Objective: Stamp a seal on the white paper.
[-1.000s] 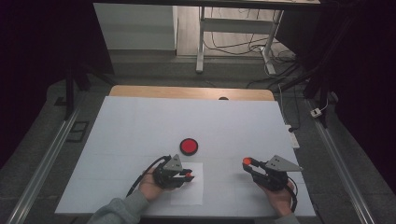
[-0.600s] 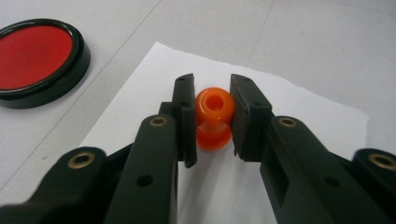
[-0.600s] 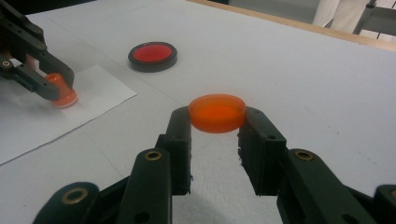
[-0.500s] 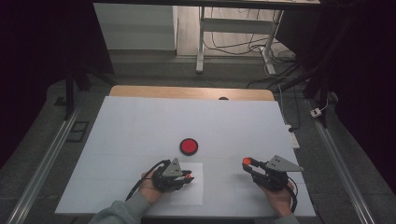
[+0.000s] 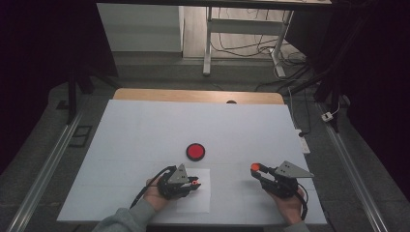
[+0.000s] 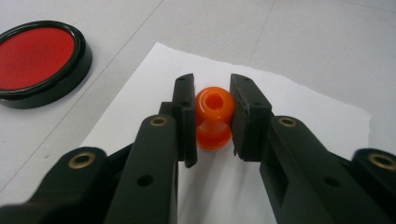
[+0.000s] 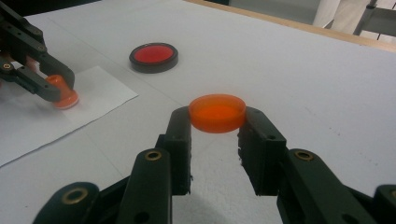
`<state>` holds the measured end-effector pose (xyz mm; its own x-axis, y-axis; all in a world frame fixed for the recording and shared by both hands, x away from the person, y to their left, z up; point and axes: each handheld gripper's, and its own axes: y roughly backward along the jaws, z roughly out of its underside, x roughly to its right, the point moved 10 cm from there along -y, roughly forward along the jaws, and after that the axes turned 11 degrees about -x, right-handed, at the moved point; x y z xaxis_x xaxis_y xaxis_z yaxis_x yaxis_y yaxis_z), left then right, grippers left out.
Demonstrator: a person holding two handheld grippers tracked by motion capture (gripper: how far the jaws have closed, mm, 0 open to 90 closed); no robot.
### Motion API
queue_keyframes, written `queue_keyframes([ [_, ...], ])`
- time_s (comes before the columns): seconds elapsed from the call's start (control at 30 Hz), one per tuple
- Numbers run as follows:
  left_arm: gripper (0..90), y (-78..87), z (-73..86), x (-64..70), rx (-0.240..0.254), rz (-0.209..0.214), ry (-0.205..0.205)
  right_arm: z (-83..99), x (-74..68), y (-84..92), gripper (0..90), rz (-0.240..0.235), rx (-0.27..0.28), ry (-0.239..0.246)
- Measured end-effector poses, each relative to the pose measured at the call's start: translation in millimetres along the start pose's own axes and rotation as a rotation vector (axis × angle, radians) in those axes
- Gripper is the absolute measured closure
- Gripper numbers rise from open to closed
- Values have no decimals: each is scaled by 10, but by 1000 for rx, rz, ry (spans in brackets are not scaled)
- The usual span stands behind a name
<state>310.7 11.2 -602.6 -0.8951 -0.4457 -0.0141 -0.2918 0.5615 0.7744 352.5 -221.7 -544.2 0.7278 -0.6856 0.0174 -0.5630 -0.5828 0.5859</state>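
Your left claw is clamped on a small orange stamp — a knob-topped piece standing upright, its base pressed onto the white sheet of paper near the front edge of the surface. In the left gripper view both pads squeeze the stamp's round head. Just beyond the sheet, toward the middle, sits the red ink pad in its black rim, uncovered and untouched. Over on the right, your right claw grips a flat orange lid by its edge — held level above the bare surface, well apart from the paper.
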Motion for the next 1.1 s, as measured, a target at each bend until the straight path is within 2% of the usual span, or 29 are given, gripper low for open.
queue_keyframes([
  [0.73,738,-2,7,2,13,-8,0,-4,5,-2,647,4,1,0],
  [1.1,734,11,4,0,9,10,10,-18,6,12,647,9,7,1],
])
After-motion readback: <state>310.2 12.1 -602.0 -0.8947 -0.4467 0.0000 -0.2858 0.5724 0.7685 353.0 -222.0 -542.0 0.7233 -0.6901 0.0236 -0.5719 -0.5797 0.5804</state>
